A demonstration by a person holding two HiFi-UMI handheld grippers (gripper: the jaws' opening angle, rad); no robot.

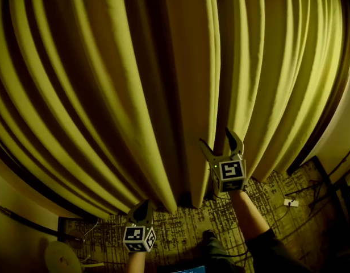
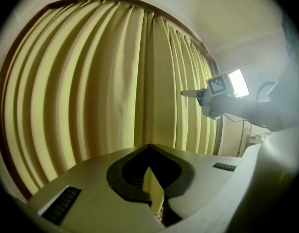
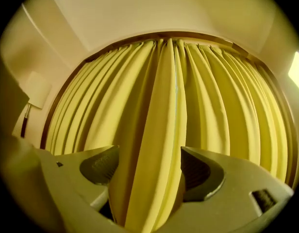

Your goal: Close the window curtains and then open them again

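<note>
Head view: the curtains (image 1: 163, 84) are cut off at the top and left edges. The forearm (image 1: 136, 263) behind the left gripper (image 1: 143, 205) is cropped by the bottom edge, as are a blue item (image 1: 191, 269) and a pale round thing (image 1: 61, 258); neither can be identified.

Left gripper view: a yellow sliver (image 2: 153, 191) is seen behind the closed jaws; whether it is pinched cloth cannot be told. The sleeve (image 2: 256, 113) behind the right gripper (image 2: 186, 94) is blurred.

Right gripper view: the jaw bases are hidden by a curtain fold (image 3: 159, 169).

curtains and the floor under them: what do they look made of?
Yellow pleated curtains: woven cloth, matte, likely fairly heavy; the folds are deep and soft and show no sheen. Dark patterned floor: probably low-pile carpet; mottled tan-on-dark print, no reflections. Fibre type not readable.
</note>
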